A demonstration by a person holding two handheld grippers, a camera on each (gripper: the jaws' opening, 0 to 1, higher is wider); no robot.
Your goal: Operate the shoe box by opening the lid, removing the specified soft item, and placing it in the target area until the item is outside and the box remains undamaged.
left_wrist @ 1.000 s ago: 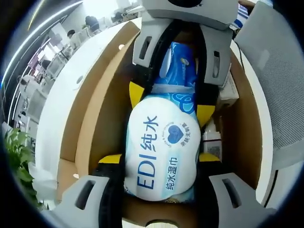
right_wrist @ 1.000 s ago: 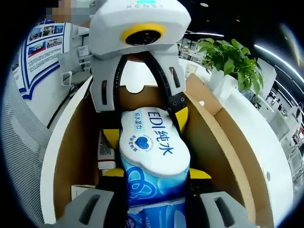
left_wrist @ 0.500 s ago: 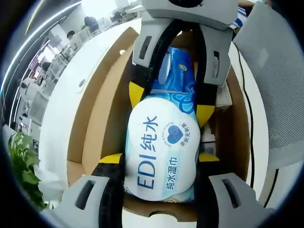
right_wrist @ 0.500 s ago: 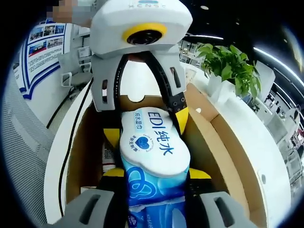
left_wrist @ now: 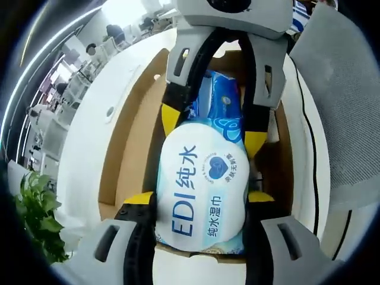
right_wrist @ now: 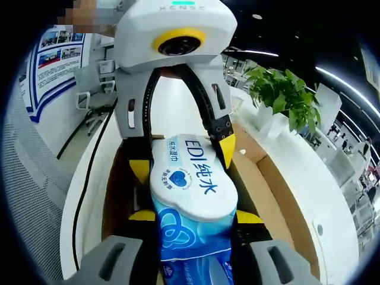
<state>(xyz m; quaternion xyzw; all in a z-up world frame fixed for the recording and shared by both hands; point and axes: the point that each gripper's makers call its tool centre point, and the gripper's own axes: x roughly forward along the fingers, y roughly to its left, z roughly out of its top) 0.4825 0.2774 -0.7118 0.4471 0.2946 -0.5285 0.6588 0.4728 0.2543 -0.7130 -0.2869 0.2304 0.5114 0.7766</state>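
Both grippers hold one soft pack of wet wipes from its two ends. In the left gripper view, the left gripper has its yellow-tipped fingers squeezed tight on the white end of the pack, one finger on each side. The right gripper reaches in from the far side, and its fingers pinch the blue end of the pack.

In the right gripper view, the right gripper has its fingers pressed on the blue end of the pack of wet wipes. The left gripper comes from across, with its fingers on the white end.

The pack sits between all four fingers, up above the open brown shoe box. The box lies under the fingers on the white tabletop. A green plant stands past the fingers, off to the side of the box.
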